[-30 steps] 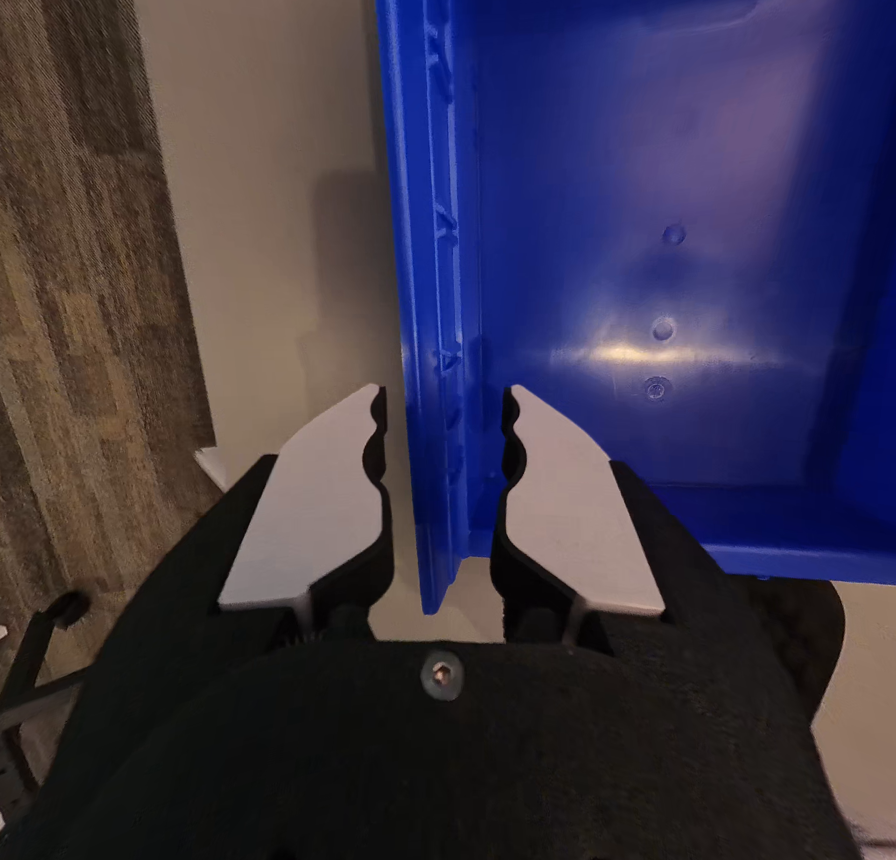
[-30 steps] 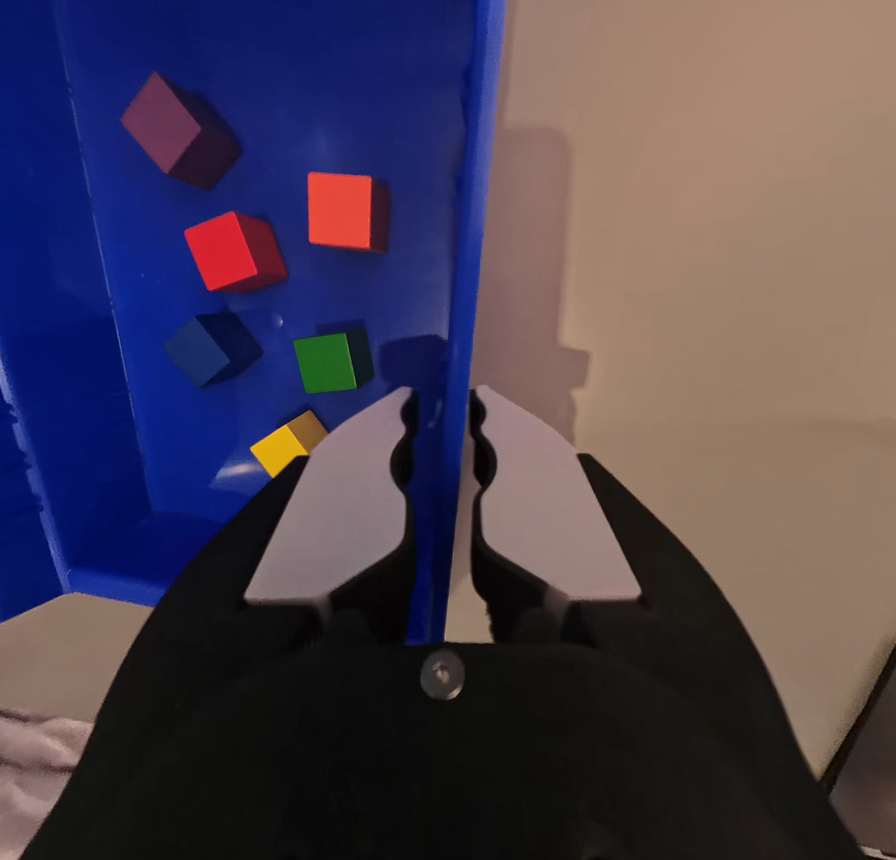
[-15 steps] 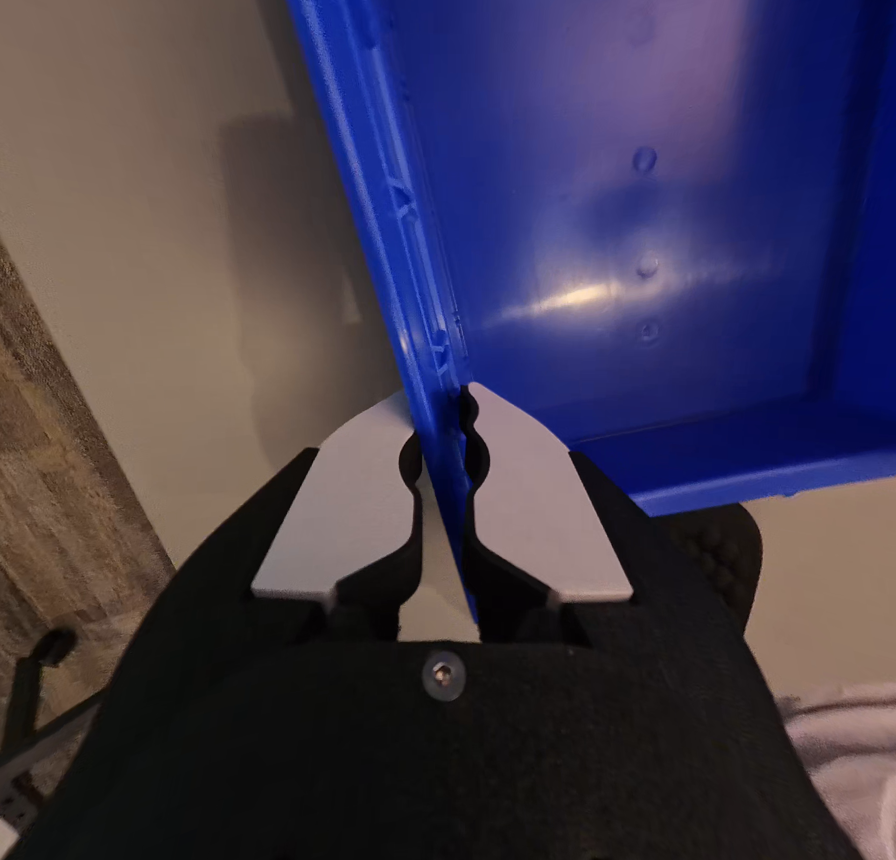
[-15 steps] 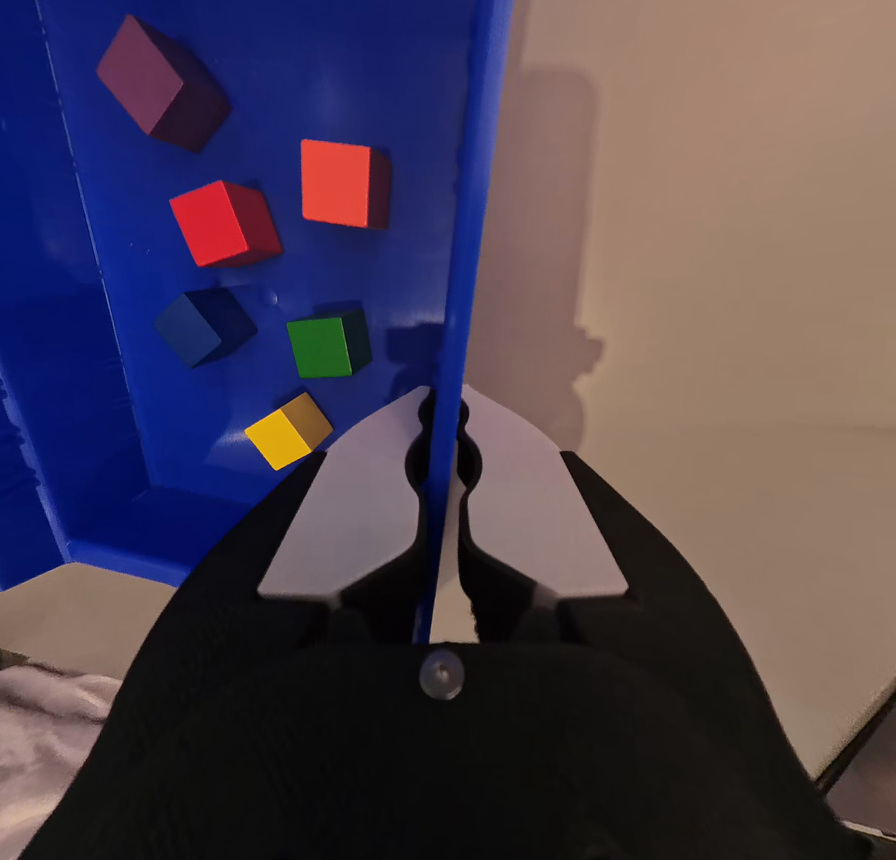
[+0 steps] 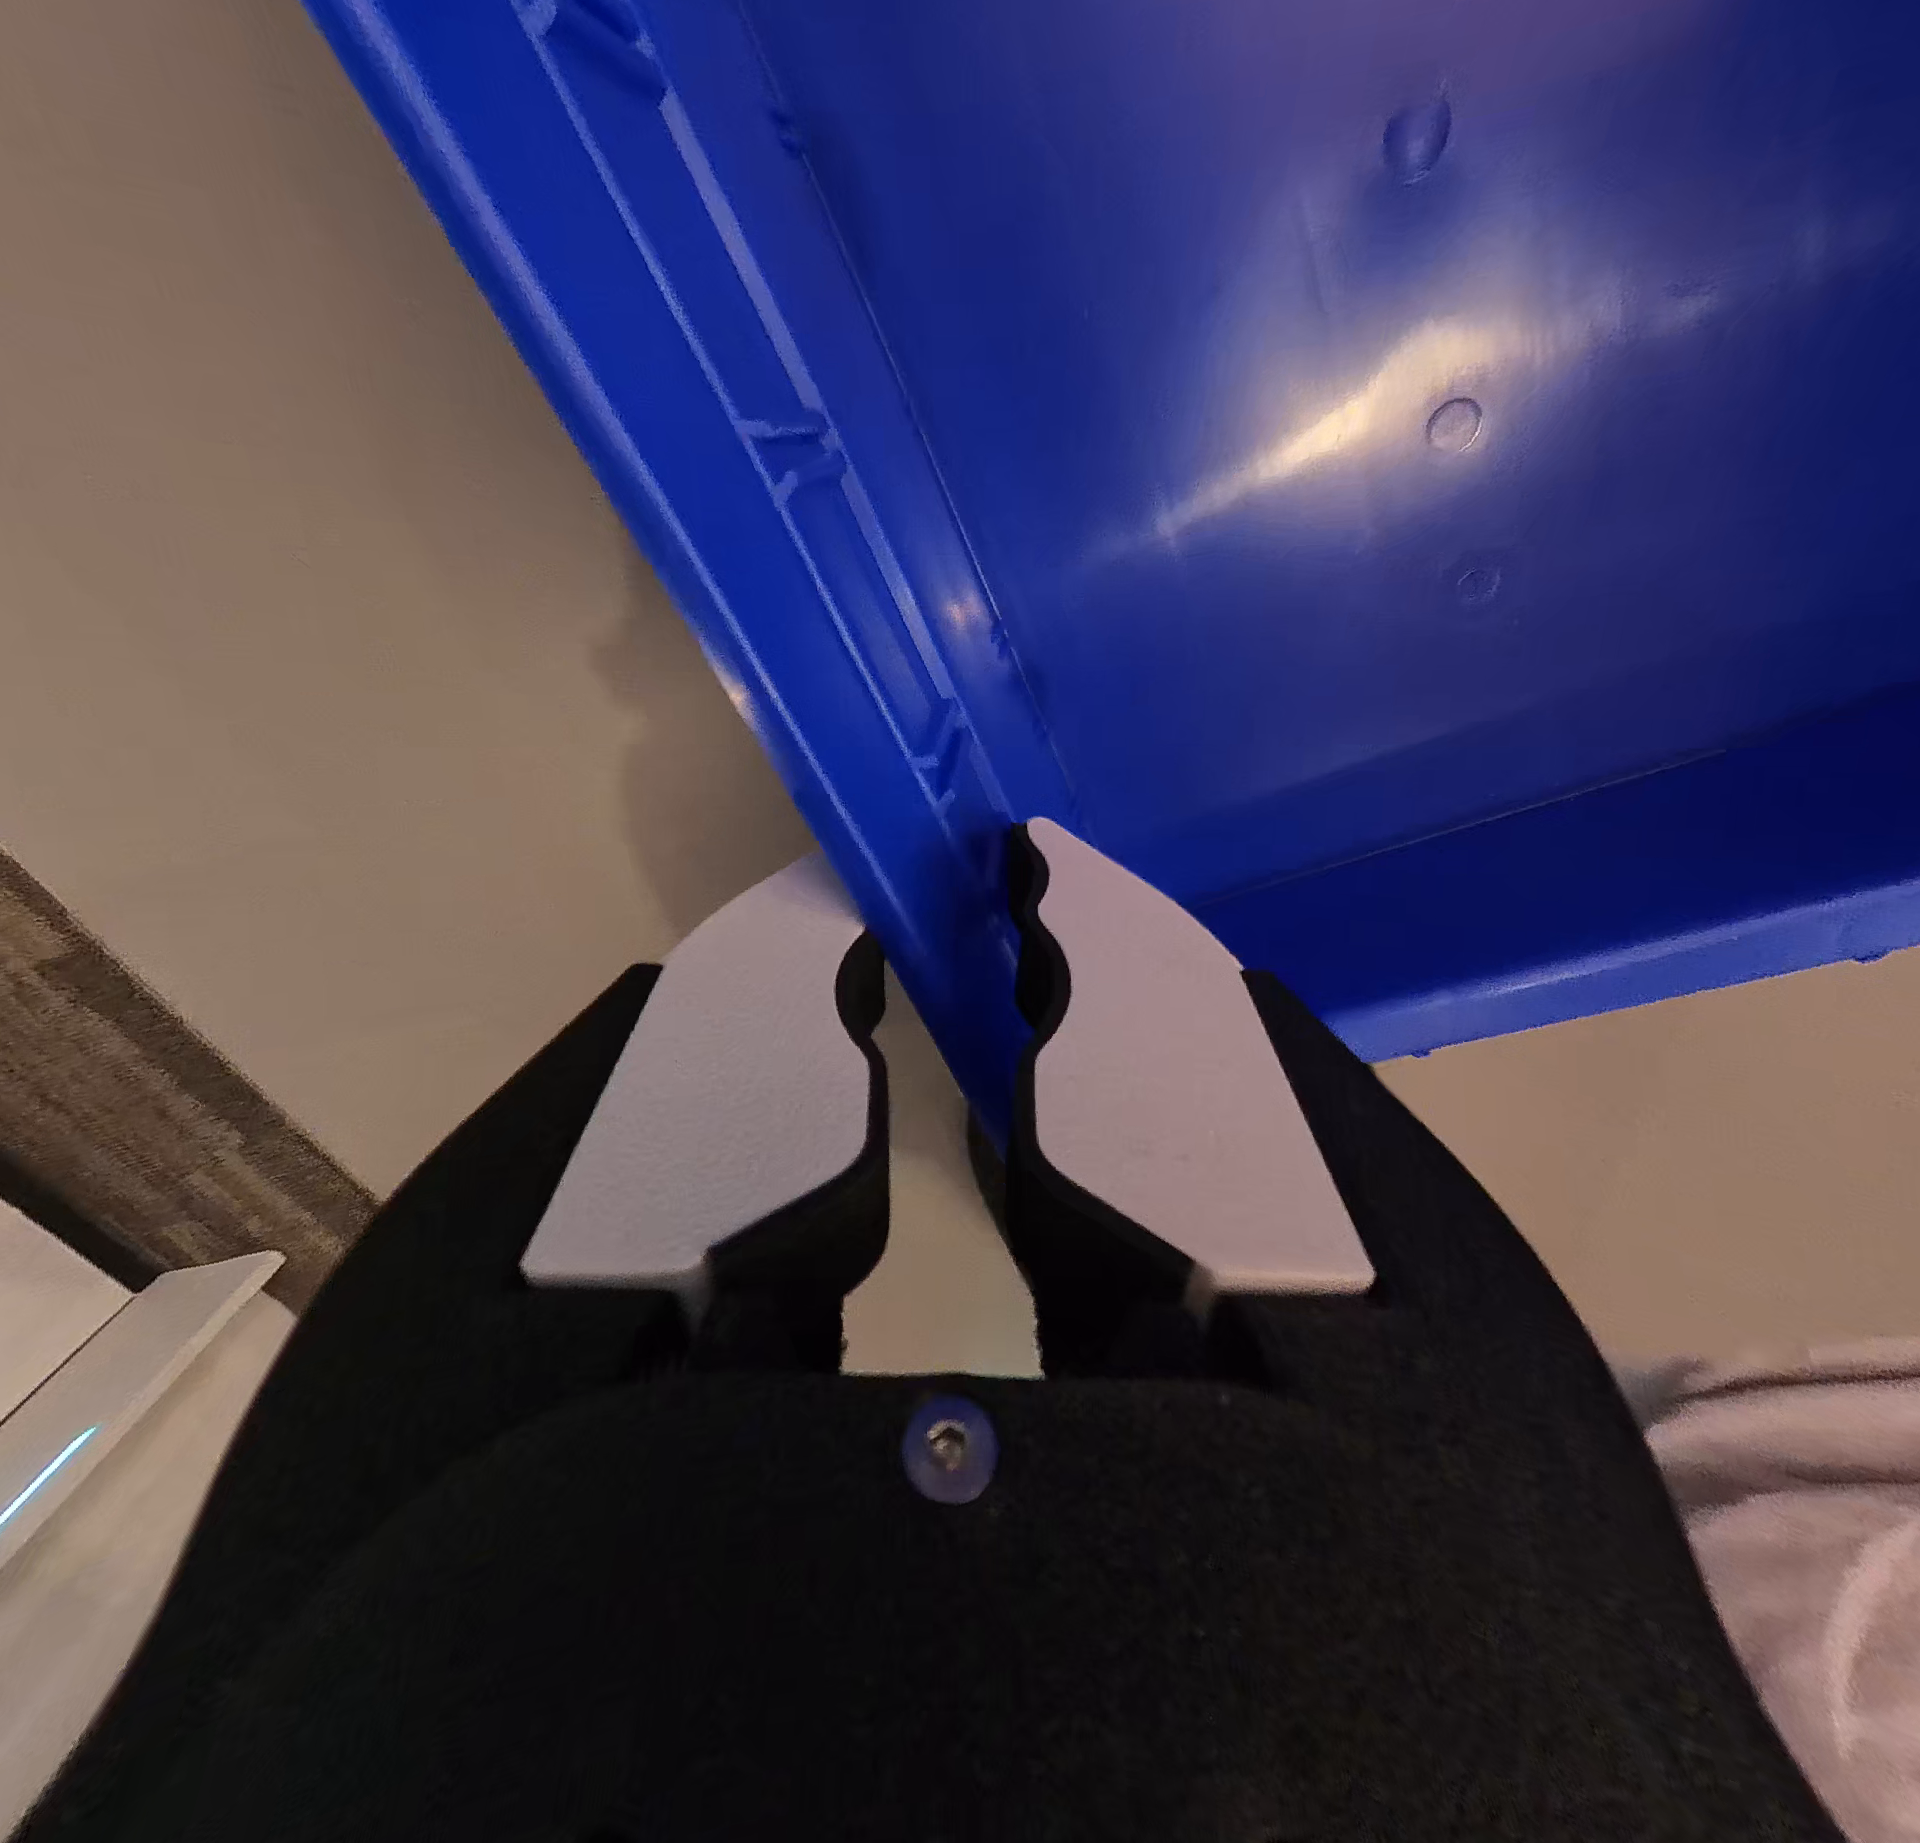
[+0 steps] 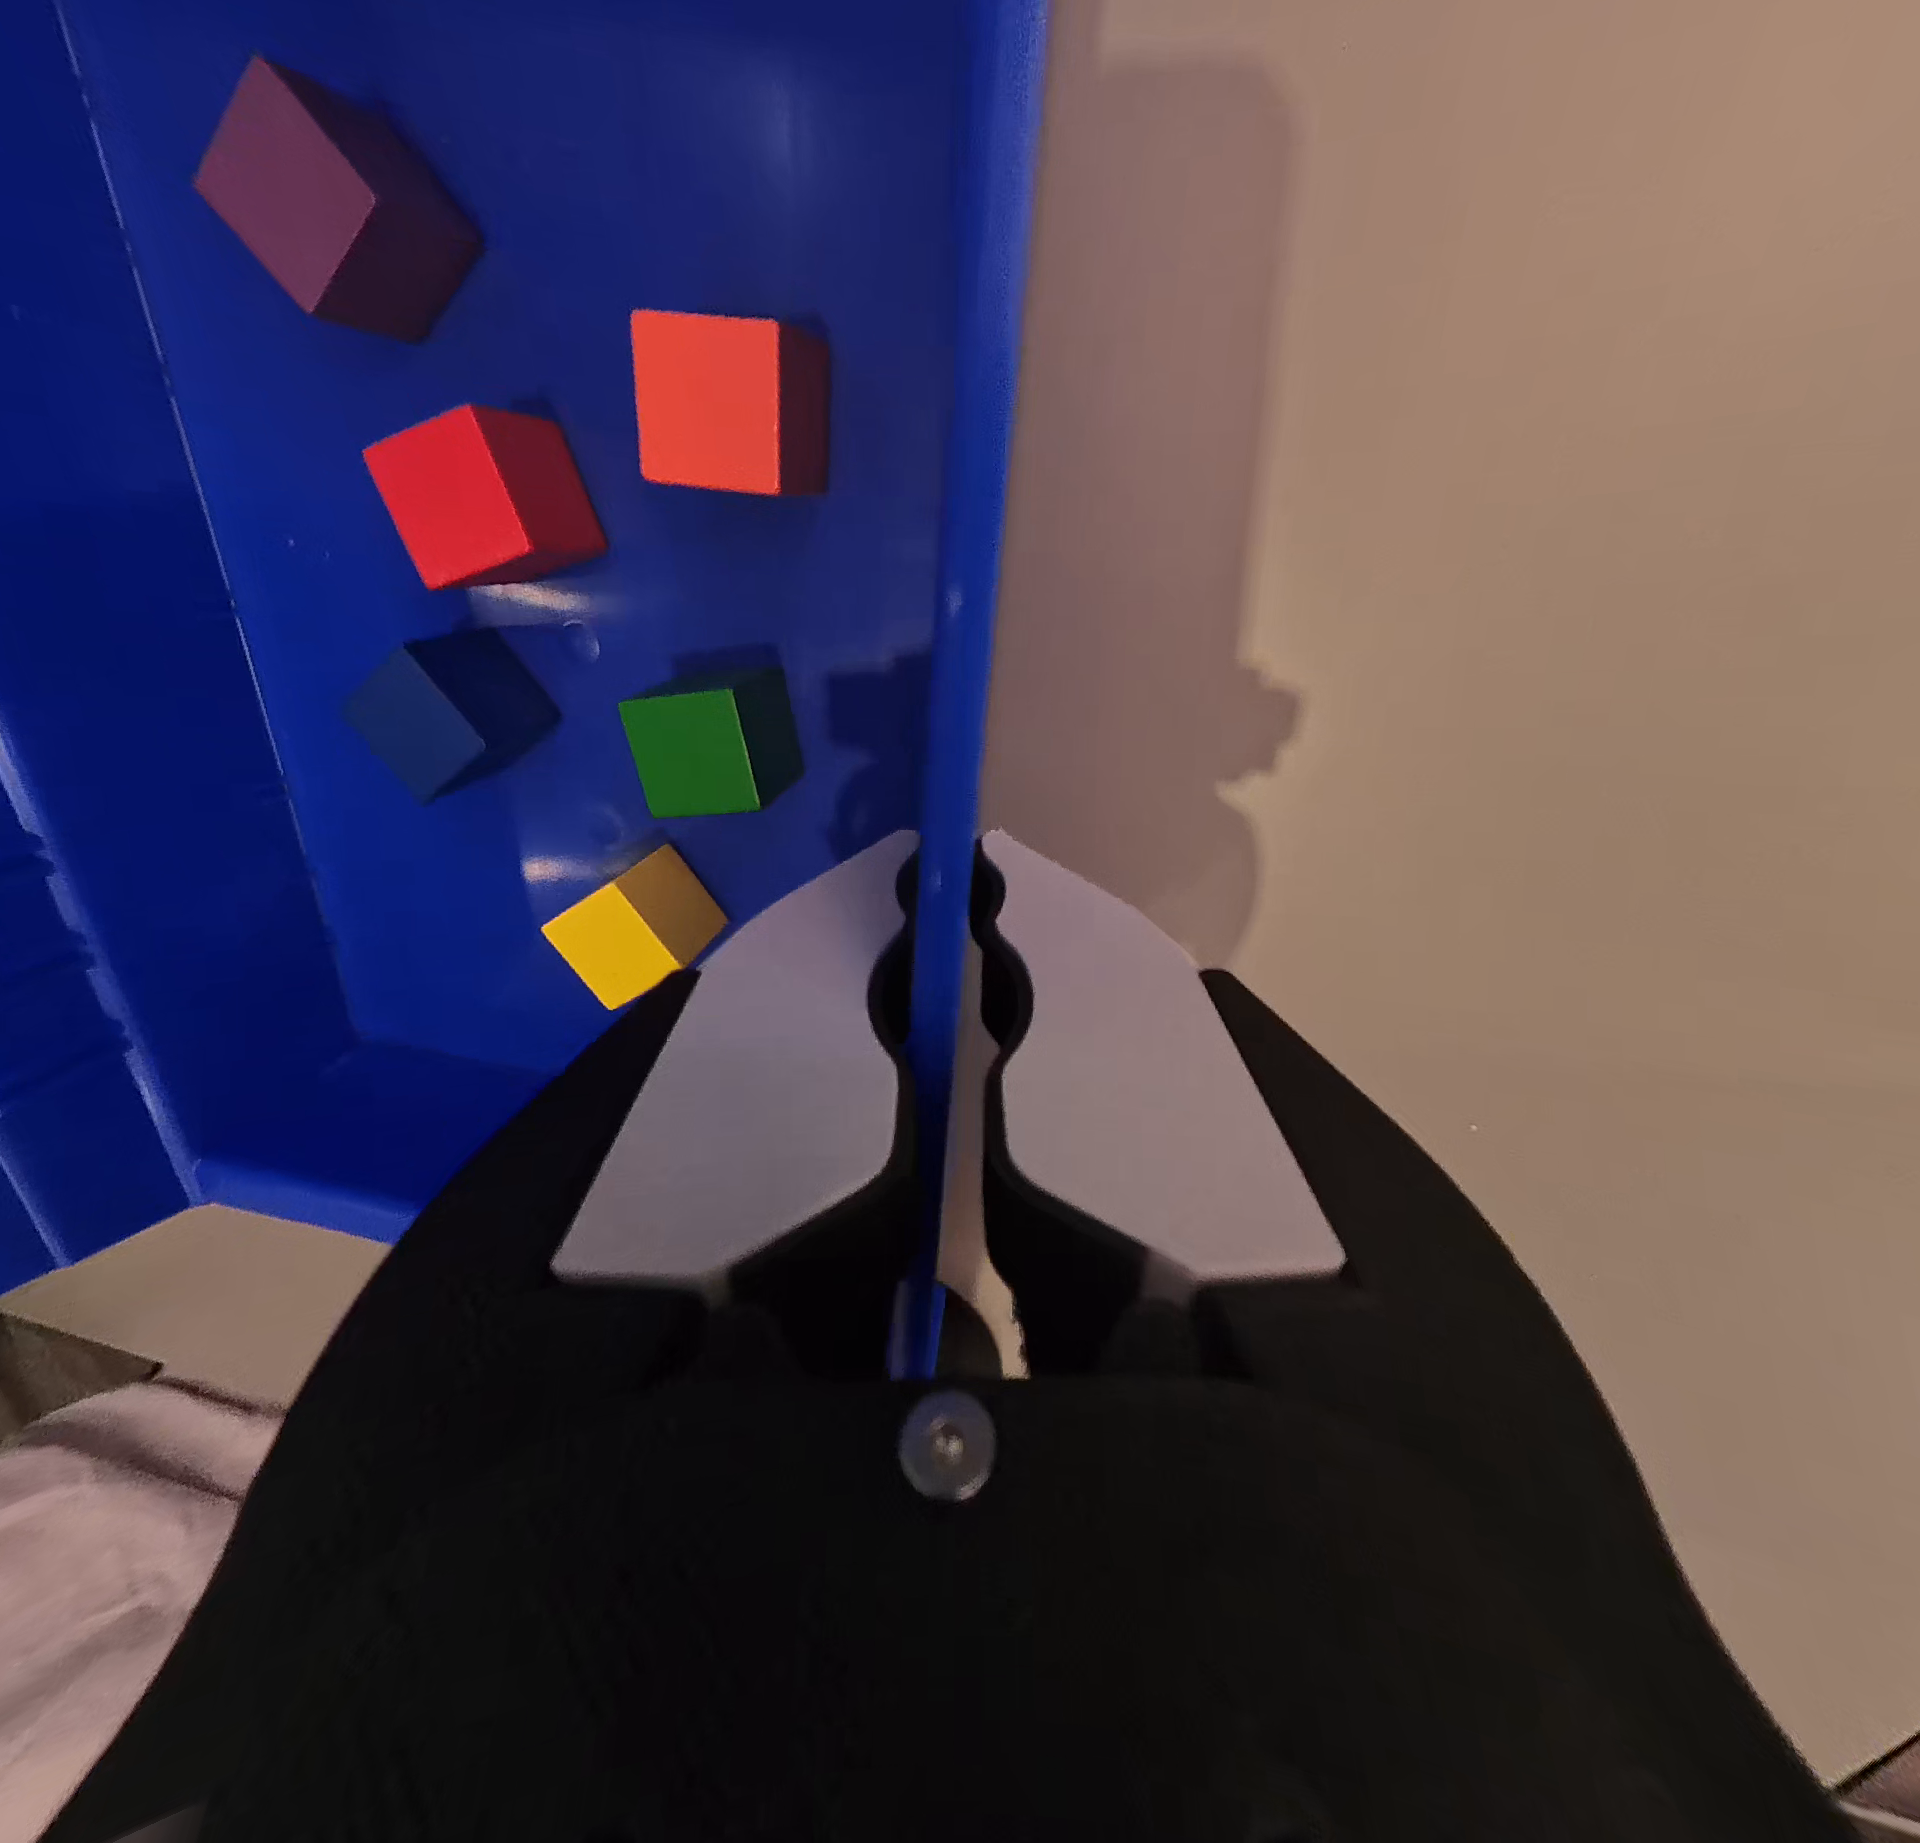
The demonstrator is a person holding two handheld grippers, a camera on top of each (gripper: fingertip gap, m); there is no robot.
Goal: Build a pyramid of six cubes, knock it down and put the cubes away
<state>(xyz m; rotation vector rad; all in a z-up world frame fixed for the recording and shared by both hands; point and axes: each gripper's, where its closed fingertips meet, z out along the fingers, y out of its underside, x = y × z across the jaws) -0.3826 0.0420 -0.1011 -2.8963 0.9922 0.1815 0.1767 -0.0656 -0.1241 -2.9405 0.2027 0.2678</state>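
A blue plastic bin (image 6: 987, 443) holds several cubes: purple (image 6: 312, 193), orange (image 6: 717, 401), red (image 6: 468, 494), dark blue (image 6: 436, 713), green (image 6: 696, 749) and yellow (image 6: 623, 931). My right gripper (image 6: 948, 848) is shut on the bin's right wall. My left gripper (image 5: 935, 848) is shut on the bin's left wall (image 5: 727, 391). In the left wrist view the bin's floor (image 5: 1351, 339) shows bare and tilted across the frame; the cubes are out of that view.
The bin is over a beige tabletop (image 6: 1507, 650). Its left edge borders brown carpet (image 5: 125, 1087). A white object with a lit strip (image 5: 94, 1398) shows at lower left. Pale cloth (image 5: 1787, 1481) lies at the near edge, also in the right wrist view (image 6: 94, 1502). The left gripper's tips are roughly 55 centimetres from the right gripper's.
Both grippers closed on the bin's side walls. The bin has since swung and tilted strongly in the left wrist view, and the cubes have shifted a little in the right wrist view.
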